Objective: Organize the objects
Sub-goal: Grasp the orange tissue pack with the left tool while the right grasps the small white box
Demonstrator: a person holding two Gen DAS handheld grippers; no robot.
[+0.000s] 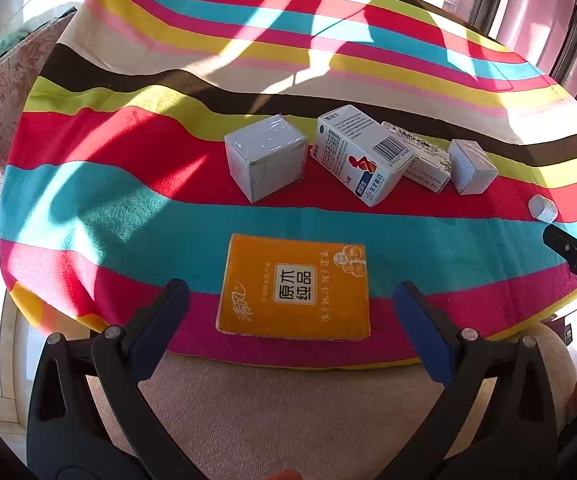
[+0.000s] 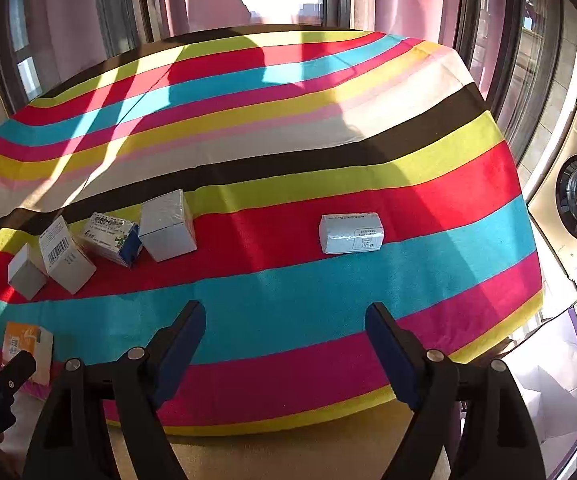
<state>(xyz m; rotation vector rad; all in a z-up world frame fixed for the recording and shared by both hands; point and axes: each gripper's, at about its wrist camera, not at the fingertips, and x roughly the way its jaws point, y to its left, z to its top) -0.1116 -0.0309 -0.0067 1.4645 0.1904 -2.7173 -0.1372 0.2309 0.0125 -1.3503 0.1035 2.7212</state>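
- The left tongs hang wide over the near edge of the table, which wears a striped cloth; nothing is gripped.
- An orange tissue pack lies flat on the cloth between the two blue pads, with a gap on each side.
- Further back a row of boxes sits on the red stripe: a grey cube, a tilted white carton, a flat box behind it and a small grey box.
- The right tongs also stand wide and empty, above the blue and pink stripes.
- A white packet lies alone beyond them, well apart from the row.
- A washing machine stands off to the right of the table.
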